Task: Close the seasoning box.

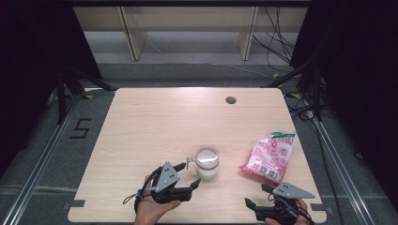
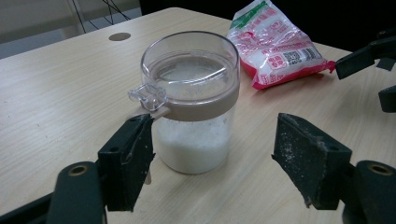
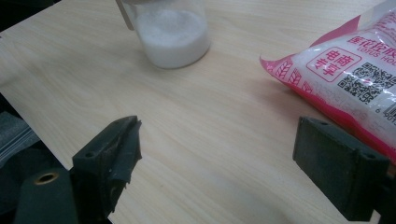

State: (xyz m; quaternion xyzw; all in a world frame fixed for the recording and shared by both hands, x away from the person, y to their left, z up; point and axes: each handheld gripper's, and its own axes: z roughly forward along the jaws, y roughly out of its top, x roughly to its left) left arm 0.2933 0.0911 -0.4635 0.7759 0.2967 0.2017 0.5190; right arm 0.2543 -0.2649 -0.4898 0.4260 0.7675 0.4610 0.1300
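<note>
Your left hand-held gripper (image 1: 187,176) stands with its jaws apart, just short of the clear jar (image 1: 207,161), which sits upright on the desk (image 1: 155,126) near its front middle, part-filled with a white granular substance and capped with a tan-banded clear lid (image 2: 191,77). In the left gripper view the jar lies between and slightly beyond the two jaws; the near jaw sits close under the lid's small tab (image 2: 148,96), though contact cannot be confirmed. Your right hand-held gripper (image 1: 256,197) is likewise spread wide and holds nothing, low at the front right edge of the desk, near the pink and white bag (image 1: 270,156) lying flat to the jar's right, well apart from it. Judgement: the step in hand is the approach to grasp the jar. The next move calls for advancing the left jaws until they flank the body below the lid band, then closing squarely, keeping clear of the tab so the jar does not tip.
</note>
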